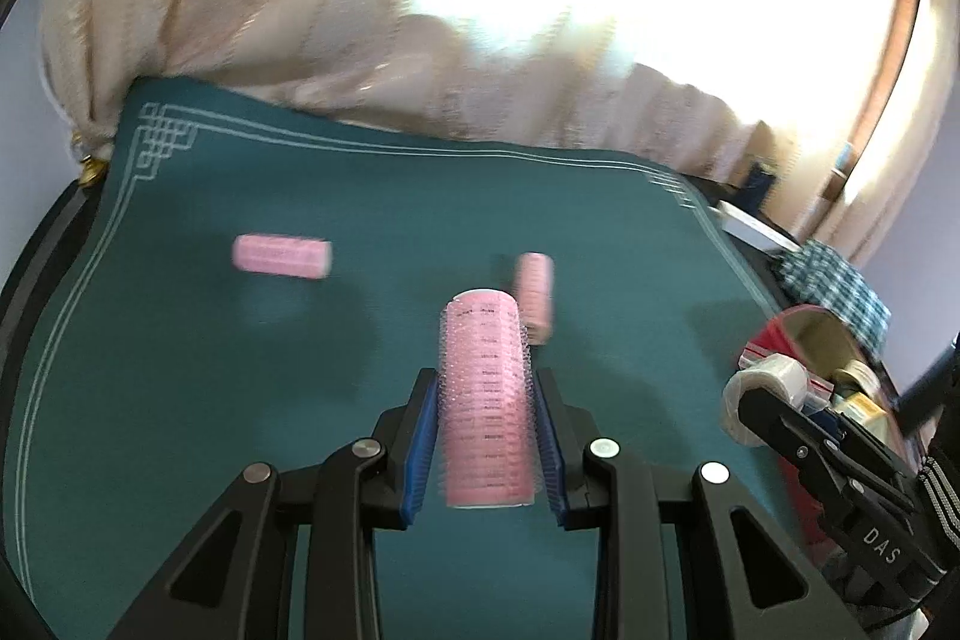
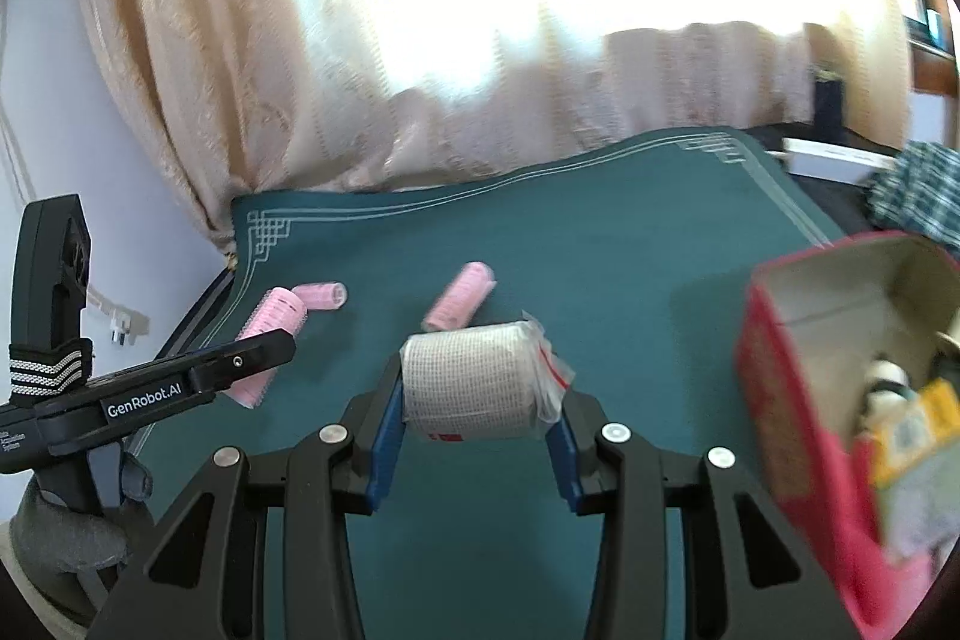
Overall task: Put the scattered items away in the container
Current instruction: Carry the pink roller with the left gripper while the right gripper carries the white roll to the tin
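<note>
We hold a pink hair roller (image 1: 487,400) lengthwise in our left gripper (image 1: 487,436), its blue pads pressed against the roller's bristly sides, and a bagged roll of white gauze (image 2: 471,379) in our right gripper (image 2: 474,430), clamped from both ends. Both items are lifted clear of the green mat (image 2: 600,232) that covers the desk. The container, a red box (image 2: 786,376) with an open top, stands at the mat's right edge, already holding a few packets we cannot identify through the blur. Two more pink rollers remain on the mat: one (image 1: 282,255) toward the left edge, another (image 1: 535,295) near the middle, just beyond the roller we carry. We judge this to be the carrying step, with both loads bound for the box. The gauze is nearer, so next we should bring the right gripper over the box opening, part its fingers, then follow with the left, keeping the two grippers from colliding over the narrow opening. The loose plastic bag may snag on the rim.
</note>
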